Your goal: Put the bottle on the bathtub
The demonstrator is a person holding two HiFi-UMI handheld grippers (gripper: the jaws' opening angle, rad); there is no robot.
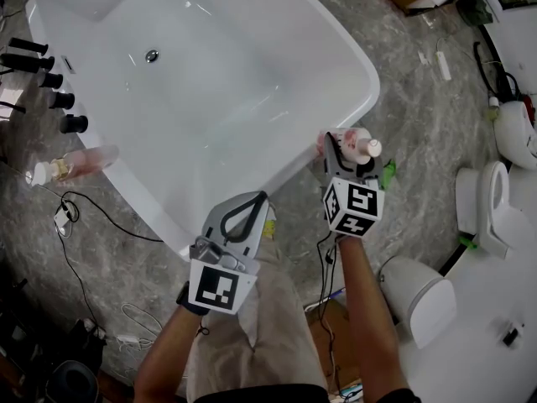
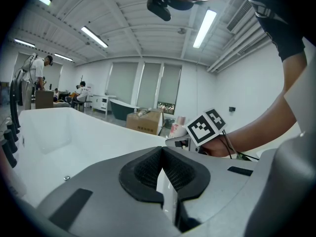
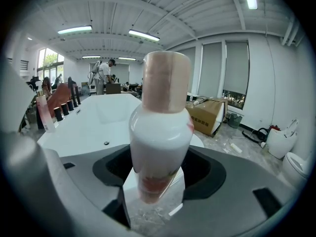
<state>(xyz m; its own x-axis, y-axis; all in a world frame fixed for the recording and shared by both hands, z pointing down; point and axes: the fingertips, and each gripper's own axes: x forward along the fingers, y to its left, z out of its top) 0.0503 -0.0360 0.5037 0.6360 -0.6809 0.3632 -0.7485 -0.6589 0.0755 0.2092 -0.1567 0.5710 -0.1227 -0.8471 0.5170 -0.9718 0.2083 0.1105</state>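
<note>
Right gripper (image 1: 353, 156) clamps the pink-capped white bottle (image 3: 160, 132) low on its body, just beside the bathtub (image 1: 334, 134) rim. It looks light, stiff and slippery; mid-body holds best. Left gripper (image 1: 242, 217) is closed, empty.

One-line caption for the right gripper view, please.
Right gripper shut on a white bottle, with the bathtub just beyond.

The bottle (image 3: 160, 132) is white and pink, bathtub (image 1: 210, 57) white.
</note>
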